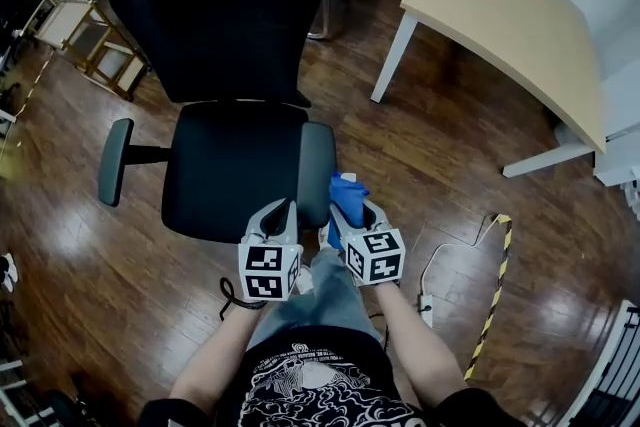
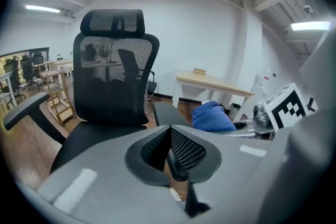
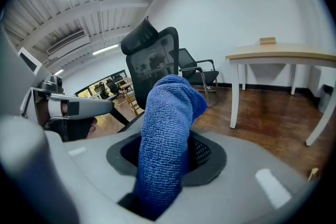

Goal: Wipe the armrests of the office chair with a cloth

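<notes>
When you look down from the head view, the black office chair (image 1: 235,170) sits in the upper left and middle of the picture, on a brown wood floor (image 1: 430,165). One armrest (image 1: 317,173) is at the right side of the seat. The other armrest (image 1: 115,162) sticks out at the left. The left gripper (image 1: 284,211) and the right gripper (image 1: 352,215) are side by side at the lower middle. The right one pinches a blue cloth (image 1: 348,198). The cloth is just to the right of the near end of the right-side armrest, but I cannot tell if it touches. A light wood table (image 1: 510,15) fills the upper right.

From the left gripper view, the left gripper's two jaws are pressed together with nothing between them. The chair (image 2: 115,76) stands tall in the left half. The blue cloth (image 2: 211,116) shows at the middle right, next to the armrest (image 2: 168,114). The right gripper's marker cube (image 2: 286,107) is at the right edge. The table (image 2: 215,83) is behind, by the white wall.

From the right gripper view, the cloth (image 3: 165,139) stands up in the middle, squeezed tight between the jaws. Its top end flops over to the right. The chair's back (image 3: 152,65) rises behind it. The left gripper (image 3: 68,107) pokes in from the left edge. The table (image 3: 283,52) is at the right with a small block (image 3: 268,40) on top.
</notes>
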`<state>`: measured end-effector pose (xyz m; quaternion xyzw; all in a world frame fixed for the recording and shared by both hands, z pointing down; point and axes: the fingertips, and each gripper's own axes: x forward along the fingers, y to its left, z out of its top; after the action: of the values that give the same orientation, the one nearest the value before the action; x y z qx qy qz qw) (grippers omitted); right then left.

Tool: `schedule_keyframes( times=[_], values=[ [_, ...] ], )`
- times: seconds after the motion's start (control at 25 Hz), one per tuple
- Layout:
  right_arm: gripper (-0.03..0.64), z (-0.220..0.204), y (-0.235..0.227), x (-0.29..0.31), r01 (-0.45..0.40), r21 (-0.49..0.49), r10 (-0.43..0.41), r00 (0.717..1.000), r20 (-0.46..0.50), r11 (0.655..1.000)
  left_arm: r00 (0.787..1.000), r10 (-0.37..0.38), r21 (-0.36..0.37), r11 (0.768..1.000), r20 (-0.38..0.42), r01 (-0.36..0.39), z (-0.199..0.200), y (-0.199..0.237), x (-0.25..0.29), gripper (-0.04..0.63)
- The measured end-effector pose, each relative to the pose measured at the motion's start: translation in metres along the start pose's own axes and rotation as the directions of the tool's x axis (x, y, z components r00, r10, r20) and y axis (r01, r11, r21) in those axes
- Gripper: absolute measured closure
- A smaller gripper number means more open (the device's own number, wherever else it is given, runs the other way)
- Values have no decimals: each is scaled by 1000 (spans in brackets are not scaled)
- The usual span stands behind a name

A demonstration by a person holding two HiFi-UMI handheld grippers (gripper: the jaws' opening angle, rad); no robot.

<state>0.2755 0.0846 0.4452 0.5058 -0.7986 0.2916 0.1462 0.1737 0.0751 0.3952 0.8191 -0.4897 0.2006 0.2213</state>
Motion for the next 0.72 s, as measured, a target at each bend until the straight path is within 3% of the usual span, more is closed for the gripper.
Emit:
schedule_keyframes(
  times=[0.32,0.72],
  values=[
    [471,-17,34,-23,-2,42,0,999,39,999,1000,-18,-7,1000,1,18,-9,-9,-8,591],
    [471,-7,48,-23,-81,10,79,994,79,997,999,-32,2,999,12,32,5,-24,9,591]
  ],
)
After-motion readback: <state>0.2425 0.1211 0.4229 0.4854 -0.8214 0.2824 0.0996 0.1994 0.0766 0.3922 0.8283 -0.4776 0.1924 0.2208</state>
